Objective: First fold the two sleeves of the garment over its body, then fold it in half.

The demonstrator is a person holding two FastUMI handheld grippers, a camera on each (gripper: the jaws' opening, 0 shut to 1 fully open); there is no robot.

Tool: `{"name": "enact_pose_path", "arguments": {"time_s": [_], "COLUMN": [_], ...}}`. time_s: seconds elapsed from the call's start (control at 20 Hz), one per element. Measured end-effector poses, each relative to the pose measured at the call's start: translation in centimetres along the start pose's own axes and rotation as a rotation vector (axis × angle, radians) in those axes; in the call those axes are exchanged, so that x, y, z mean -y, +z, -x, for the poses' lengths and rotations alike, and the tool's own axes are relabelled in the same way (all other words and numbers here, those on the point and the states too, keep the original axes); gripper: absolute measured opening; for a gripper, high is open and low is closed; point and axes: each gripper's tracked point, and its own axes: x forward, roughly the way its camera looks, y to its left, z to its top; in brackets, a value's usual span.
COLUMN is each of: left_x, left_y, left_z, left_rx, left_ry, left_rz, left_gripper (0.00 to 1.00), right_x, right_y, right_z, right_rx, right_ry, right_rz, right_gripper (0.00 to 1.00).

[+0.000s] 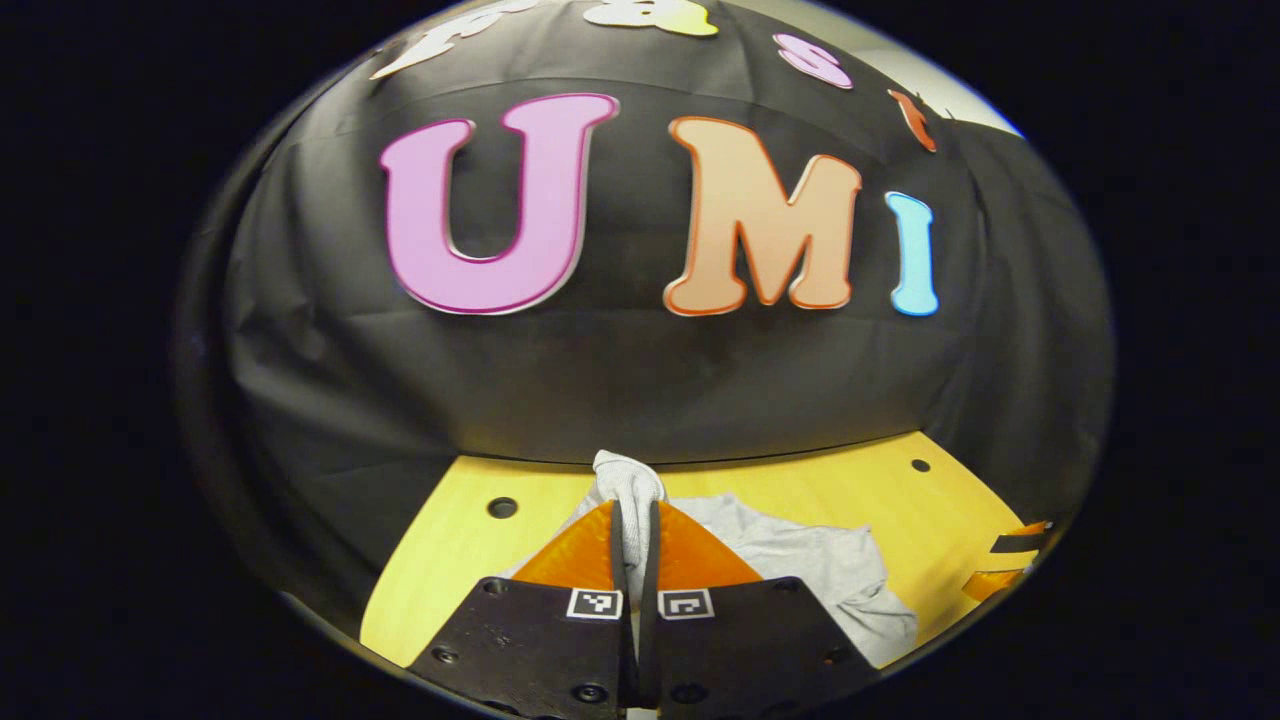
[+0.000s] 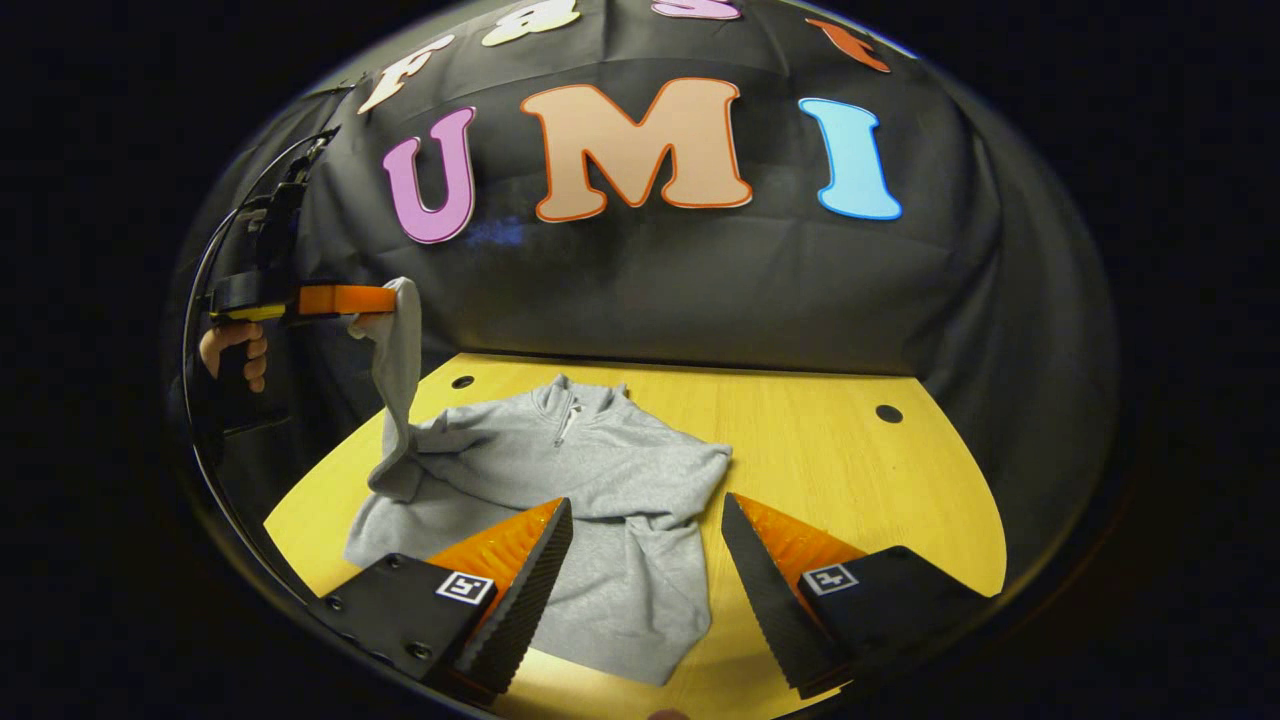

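Note:
A grey zip-neck sweatshirt [image 2: 600, 480] lies on the yellow table [image 2: 850, 480], collar toward the back wall. In the right gripper view, my left gripper [image 2: 385, 300] is up at the left with a hand [image 2: 235, 350] holding it. It is shut on the cuff of one sleeve [image 2: 395, 380], which hangs from it down to the garment. In the left gripper view the left gripper [image 1: 635, 505] pinches that cuff [image 1: 628, 480], with the body [image 1: 810, 560] below. My right gripper [image 2: 645, 525] hovers open over the garment's near part, touching nothing.
The black cloth wall [image 2: 700, 290] rises right behind the table's far edge. Small round holes [image 2: 888, 413] dot the tabletop. Bare table [image 2: 900, 520] lies to the right of the garment. My right gripper [image 1: 1010, 560] shows at the right edge of the left gripper view.

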Motion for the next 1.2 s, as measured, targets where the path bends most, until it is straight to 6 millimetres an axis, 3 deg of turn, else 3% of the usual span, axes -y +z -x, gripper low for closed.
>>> {"name": "enact_pose_path", "arguments": {"time_s": [0.25, 0.45, 0.65, 0.95, 1.1, 1.2], "left_x": [8.0, 13.5, 17.7, 21.8, 22.9, 23.6], "left_y": [-1.8, -4.8, -8.2, -14.4, -17.4, -18.1], "left_z": [-2.9, -5.1, -6.9, -9.8, -10.8, -10.6], "left_rx": [-0.048, -0.102, -0.16, -0.273, -0.331, -0.343], "left_ry": [-0.137, -0.221, -0.268, -0.297, -0.289, -0.297], "left_rz": [-0.046, -0.06, -0.085, -0.126, -0.157, -0.145], "left_gripper": [0.0, 0.0, 0.0, 0.0, 0.0, 0.04], "right_x": [2.8, 5.5, 7.9, 10.4, 10.6, 10.4], "right_y": [-1.1, -2.9, -4.7, -7.1, -7.6, -7.3], "right_z": [1.8, 3.3, 5.0, 6.3, 6.3, 6.0], "right_rx": [-0.009, -0.03, -0.051, -0.091, -0.103, -0.099], "right_ry": [-0.051, -0.096, -0.139, -0.175, -0.168, -0.158], "right_rz": [-0.031, -0.045, -0.076, -0.098, -0.083, -0.074], "right_gripper": [0.96, 0.96, 0.96, 0.91, 0.91, 0.91]}}
